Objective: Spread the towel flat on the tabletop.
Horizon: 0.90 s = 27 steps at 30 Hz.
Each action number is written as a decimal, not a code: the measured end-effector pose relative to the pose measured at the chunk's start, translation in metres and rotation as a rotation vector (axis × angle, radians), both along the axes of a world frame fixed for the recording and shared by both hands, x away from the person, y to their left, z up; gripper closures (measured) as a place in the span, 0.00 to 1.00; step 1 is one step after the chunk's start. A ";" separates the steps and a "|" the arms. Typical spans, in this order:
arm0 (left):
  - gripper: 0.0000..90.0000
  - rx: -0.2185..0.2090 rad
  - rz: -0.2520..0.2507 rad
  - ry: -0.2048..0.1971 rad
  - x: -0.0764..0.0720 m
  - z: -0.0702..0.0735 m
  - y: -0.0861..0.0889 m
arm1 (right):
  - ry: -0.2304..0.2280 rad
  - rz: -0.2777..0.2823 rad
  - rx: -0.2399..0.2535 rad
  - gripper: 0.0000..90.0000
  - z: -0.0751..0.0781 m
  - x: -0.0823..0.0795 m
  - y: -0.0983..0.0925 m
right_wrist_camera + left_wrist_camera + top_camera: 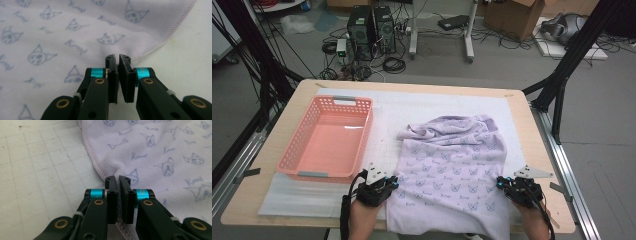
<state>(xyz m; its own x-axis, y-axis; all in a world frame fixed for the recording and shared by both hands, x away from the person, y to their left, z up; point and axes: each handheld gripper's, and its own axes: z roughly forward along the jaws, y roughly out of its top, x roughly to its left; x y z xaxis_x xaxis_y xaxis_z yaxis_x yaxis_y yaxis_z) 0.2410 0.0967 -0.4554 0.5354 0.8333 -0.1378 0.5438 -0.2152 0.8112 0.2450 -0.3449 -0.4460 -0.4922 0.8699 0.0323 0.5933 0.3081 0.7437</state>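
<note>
The lavender printed towel (pixel 449 170) lies on the right half of the white mat (pixel 412 107), its long axis running near to far; the near end drapes over the table's near edge, and the far end is bunched in loose folds. The left gripper (pixel 388 186) is clamped on the towel's left hem near the near end: in the left gripper view the stitched edge (pixel 93 162) is pinched between the closed jaws and puckers just beyond them. The right gripper (pixel 507 183) is clamped on the opposite hem, the cloth edge (pixel 160 45) caught between its closed jaws. Both hands thus sit level with each other, one on each long side, with the whole free length of the towel stretching away toward the far side.

Any lift or fold probably goes forward along that axis. The mat beyond the bunched end is bare, so there is room there. On the left, the pink basket (pixel 328 137) stands just beside the towel's left edge and close to the left gripper; the right gripper is near the table's right edge (pixel 557 195).
</note>
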 end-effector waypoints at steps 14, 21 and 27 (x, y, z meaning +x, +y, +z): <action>0.59 -0.093 -0.109 -0.047 -0.032 0.002 0.010 | -0.148 -0.138 0.065 0.74 0.014 -0.025 -0.019; 0.57 -0.117 -0.153 -0.044 -0.045 0.002 0.010 | -0.062 -0.028 0.072 0.69 0.009 -0.057 -0.019; 0.67 0.005 -0.152 -0.068 -0.056 -0.006 -0.007 | -0.009 -0.007 0.015 0.68 -0.003 -0.067 -0.016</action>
